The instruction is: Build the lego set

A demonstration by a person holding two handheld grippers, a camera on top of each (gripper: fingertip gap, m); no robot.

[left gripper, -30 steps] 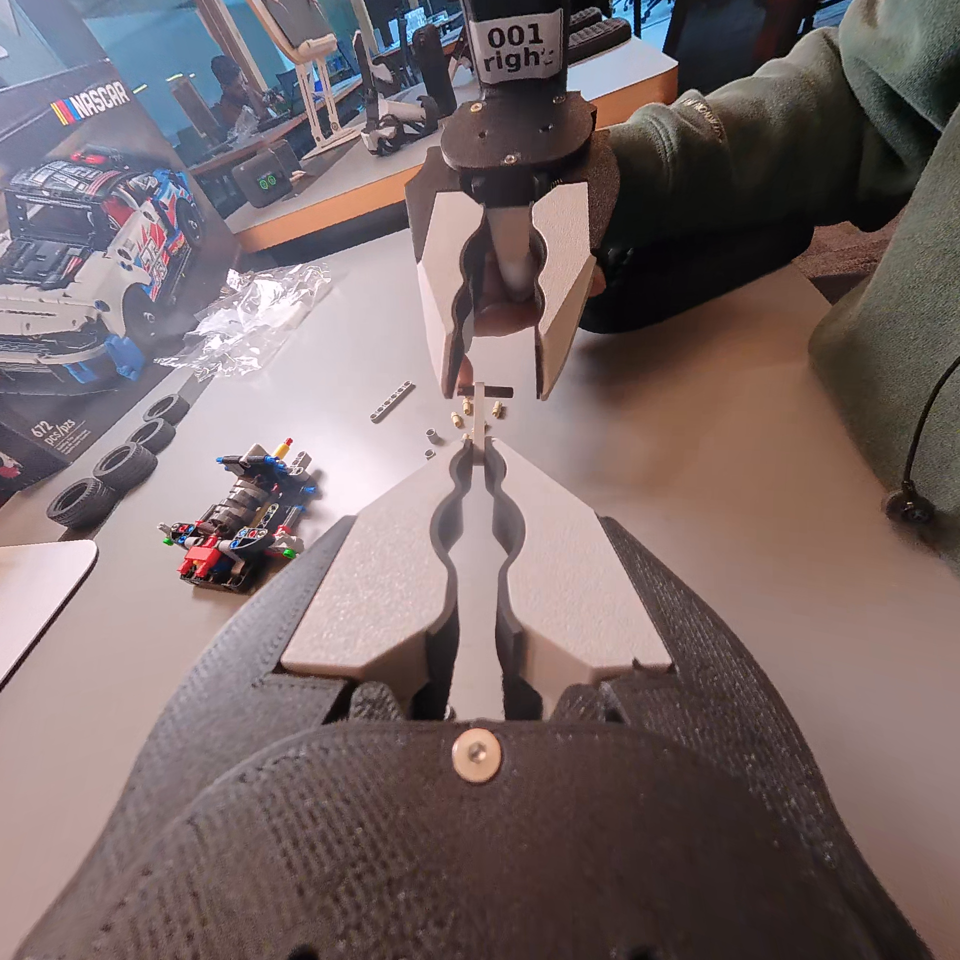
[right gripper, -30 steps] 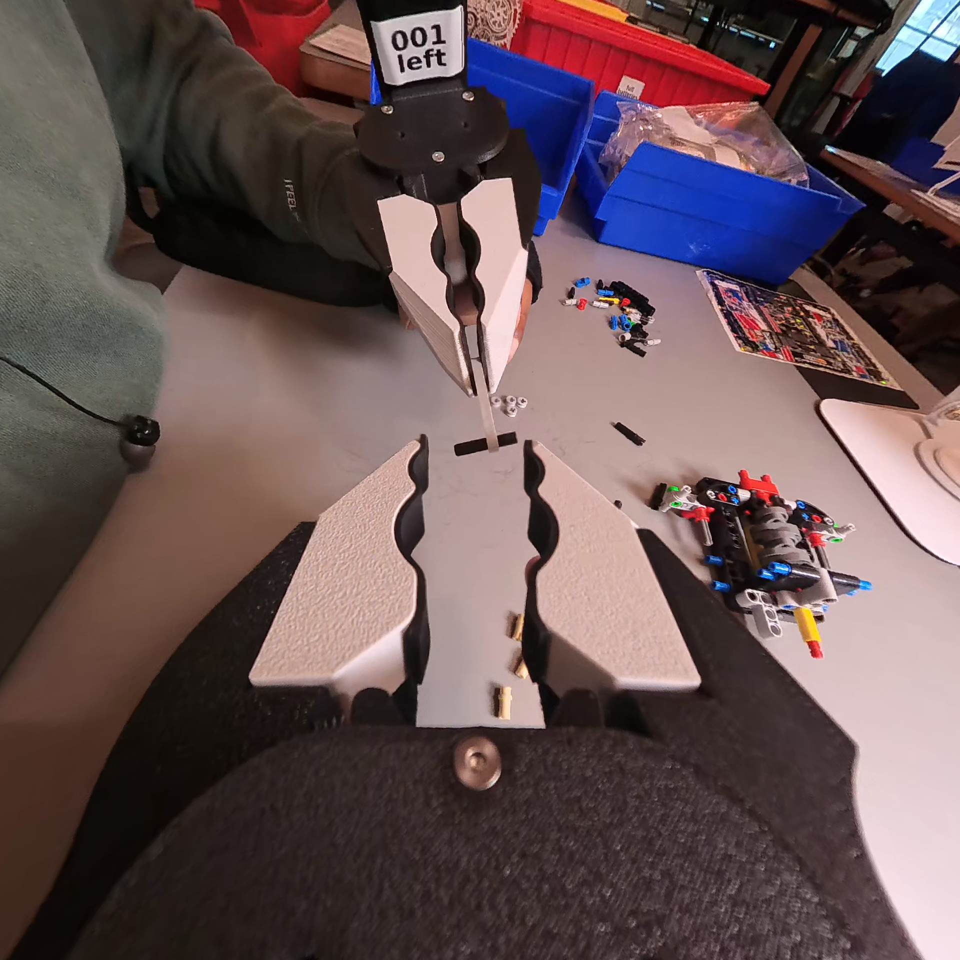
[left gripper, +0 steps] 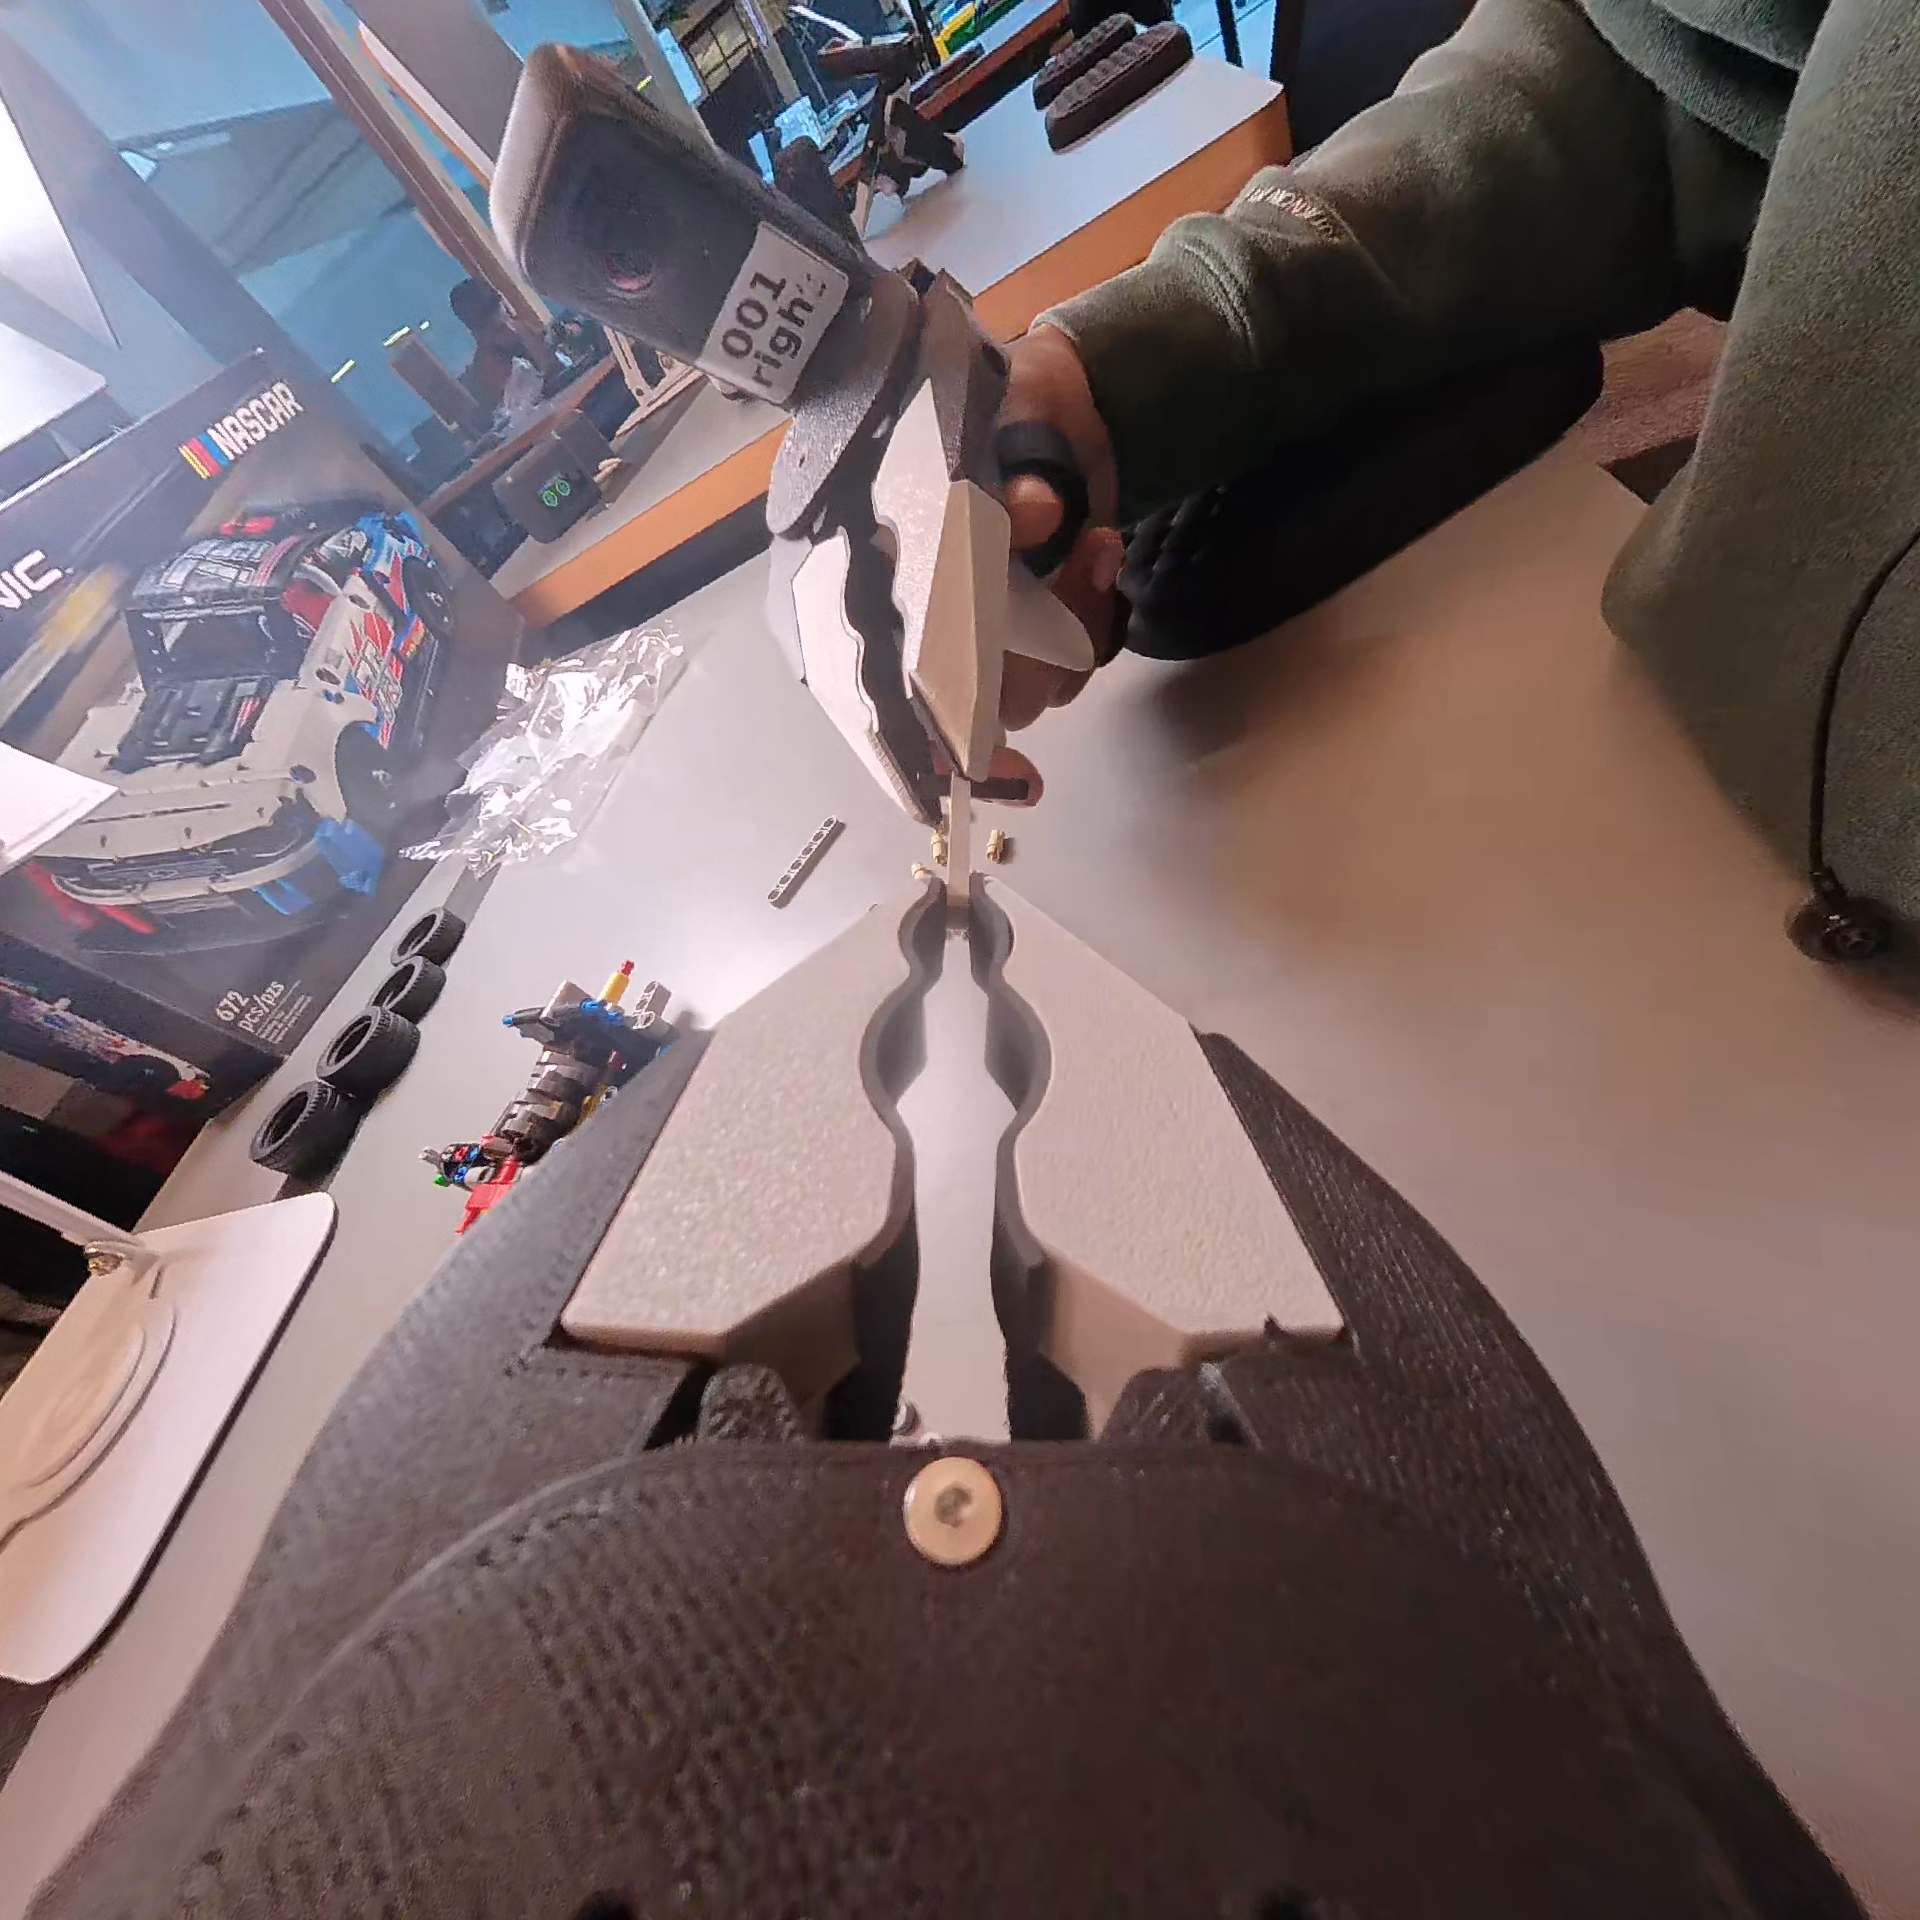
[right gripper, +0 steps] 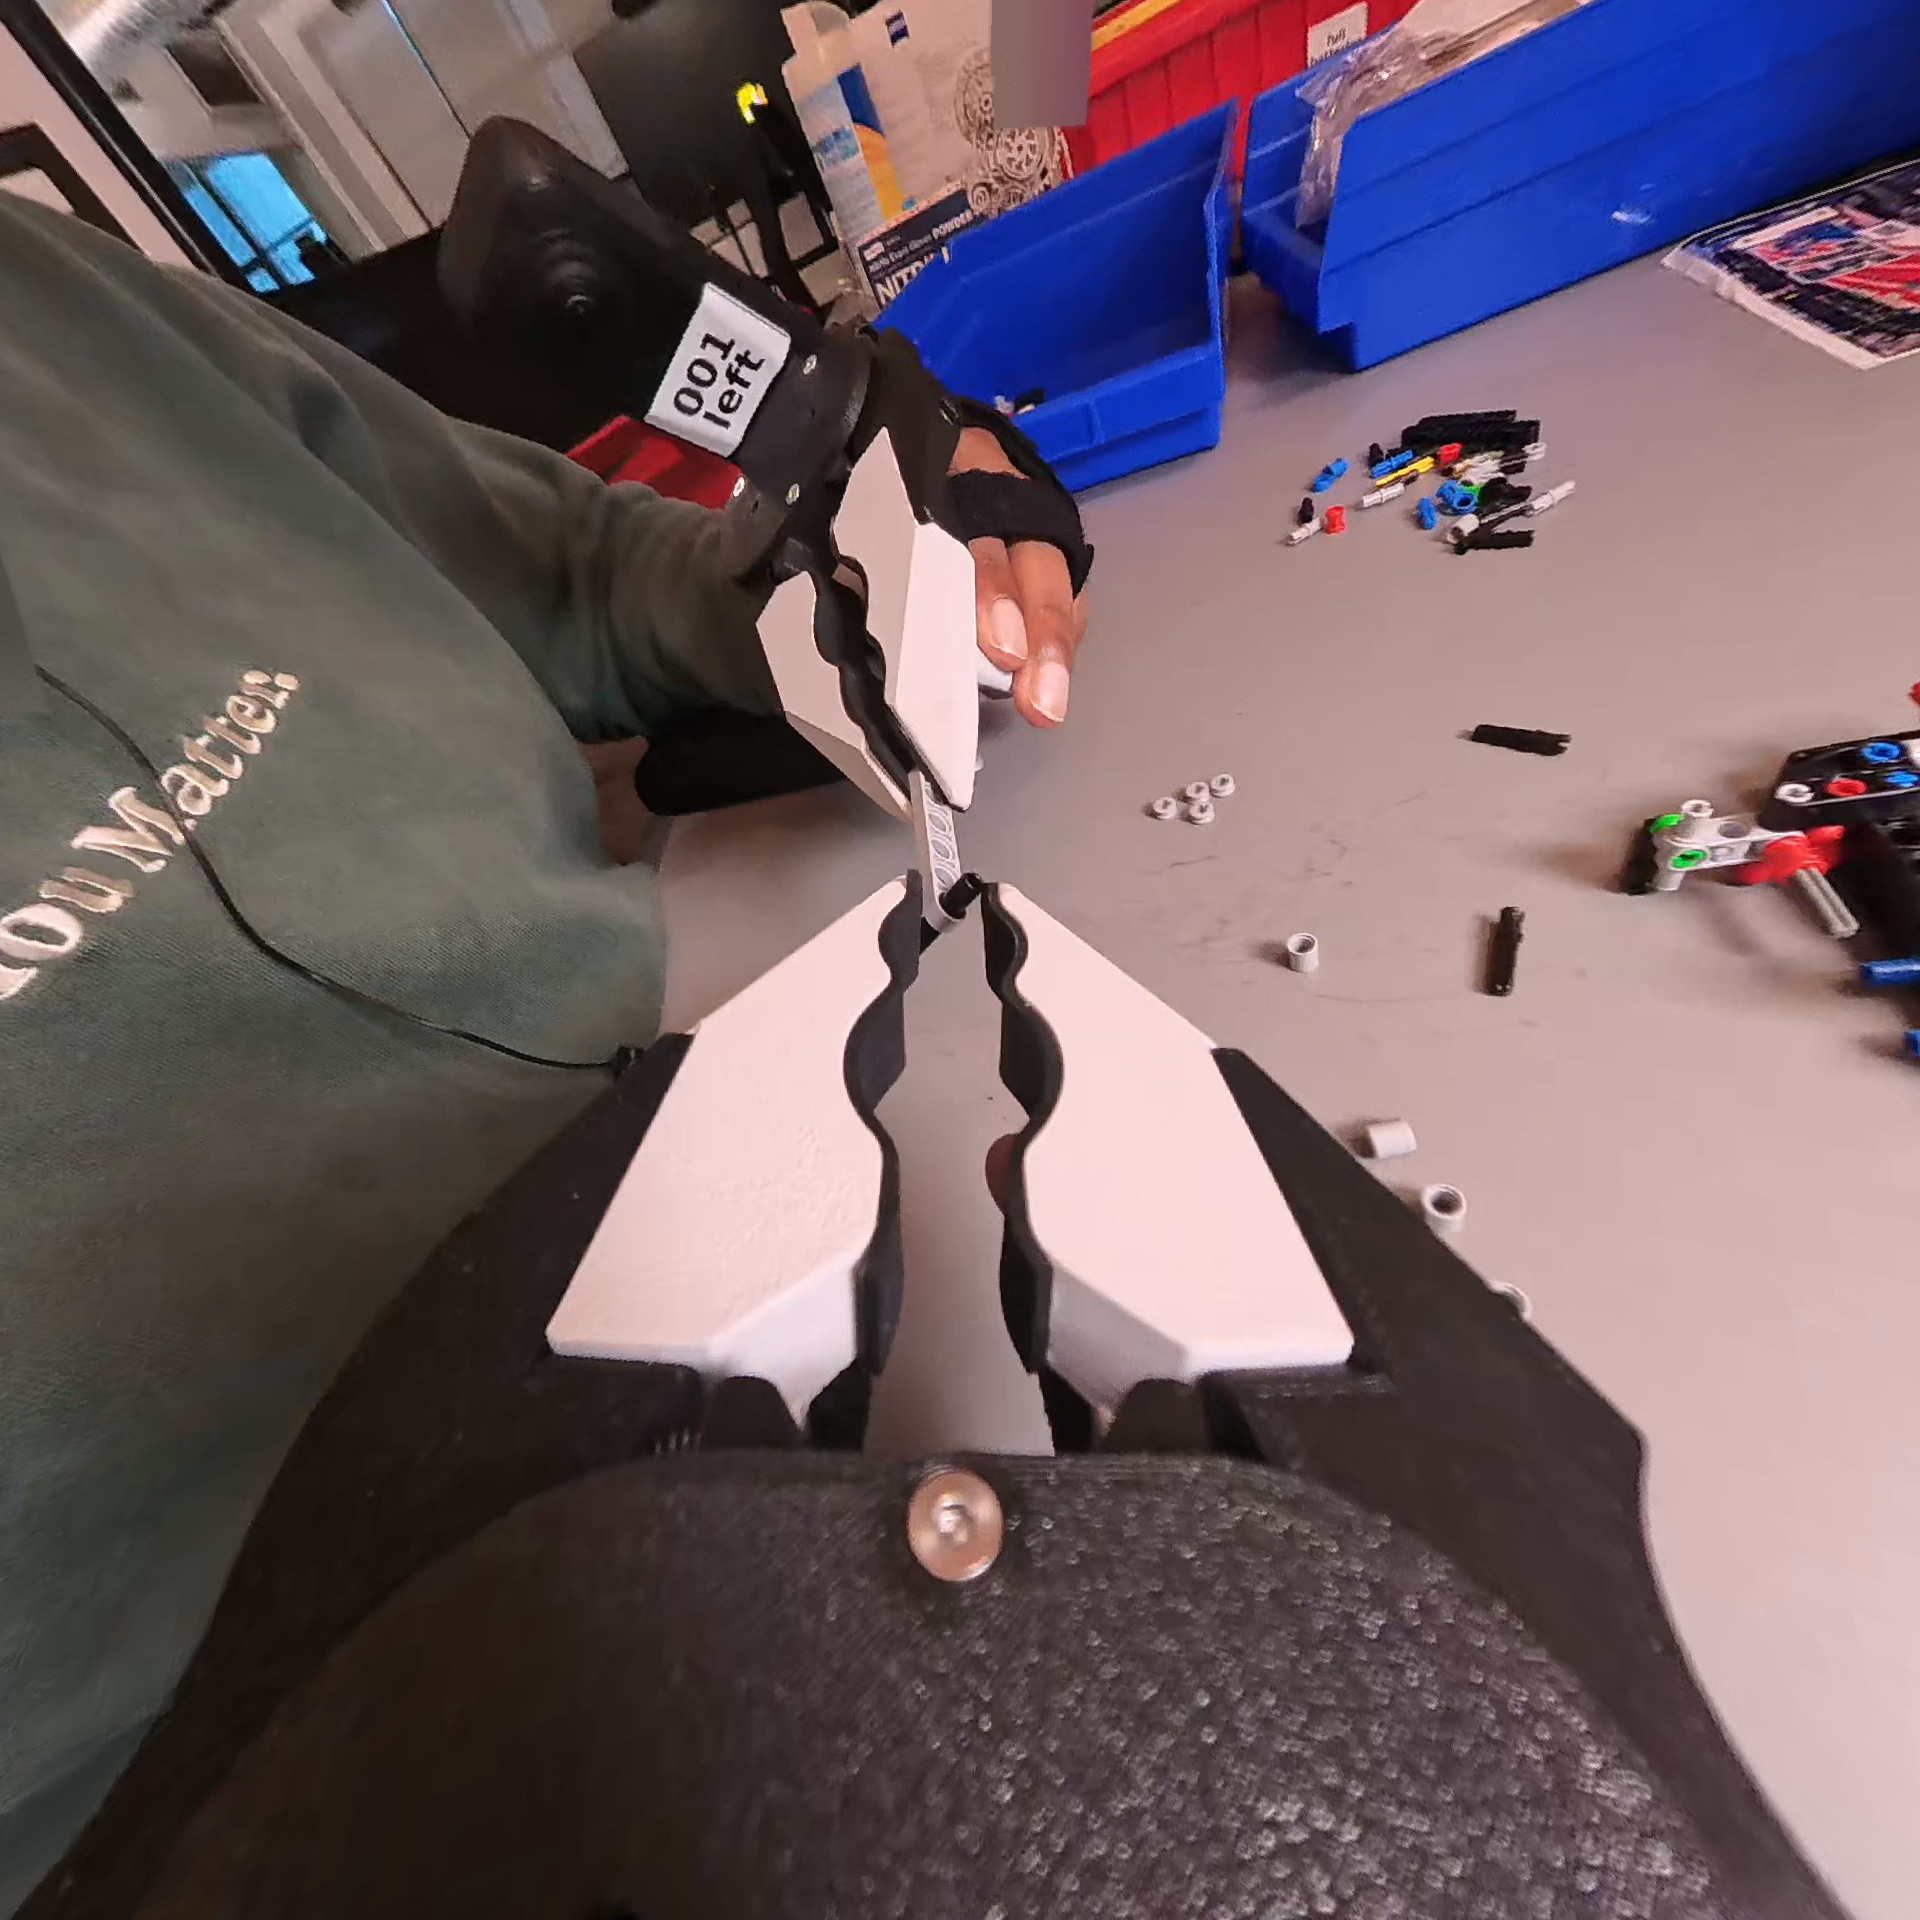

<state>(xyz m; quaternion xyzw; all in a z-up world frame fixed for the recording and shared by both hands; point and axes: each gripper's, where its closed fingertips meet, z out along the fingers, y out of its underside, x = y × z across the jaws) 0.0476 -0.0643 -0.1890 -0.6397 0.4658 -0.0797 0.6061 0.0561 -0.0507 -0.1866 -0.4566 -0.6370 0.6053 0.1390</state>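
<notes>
So, progress: early days I reckon, only one small built chunk and a lot of loose bits.
Set box [left gripper: 208, 675]: far left, propped at the edge of the tabletop [left gripper: 1351, 935]. It shows a full car, and nothing close to that exists yet.
Tyres [left gripper: 364, 1039]: four black ones in a row just beside the box, not mounted.
Plastic bag [left gripper: 561, 748]: clear and crumpled, lying behind the tyres.
Chassis chunk [left gripper: 561, 1081]: black-and-grey core with red, blue and yellow bits, flat on the tabletop left of the grippers, nobody touching it.
Spare beam [left gripper: 805, 857]: thin and grey, lying loose.
Left hand-held gripper [left gripper: 956, 904]: clamped tight on one end of a light grey holed beam [right gripper: 940, 842], which is held up off the tabletop, dead centre.
Right hand-held gripper [right gripper: 945, 894]: pinched down on a short black pin [right gripper: 964, 888] right at the beam's free end. It looks like the pin is going into the end hole, but I can't tell if it's seated.
Tan pins [left gripper: 997, 844]: a few tiny ones on the tabletop under the beam.
Grey bushes [right gripper: 1195, 800]: little cluster to the right, plus a couple of strays nearer.
Parts pile [right gripper: 1434, 488]: mixed black, blue and red pieces further right, unsorted.
Left to do: basically everything. This beam sub-part, the wheels and all the bodywork.
</notes>
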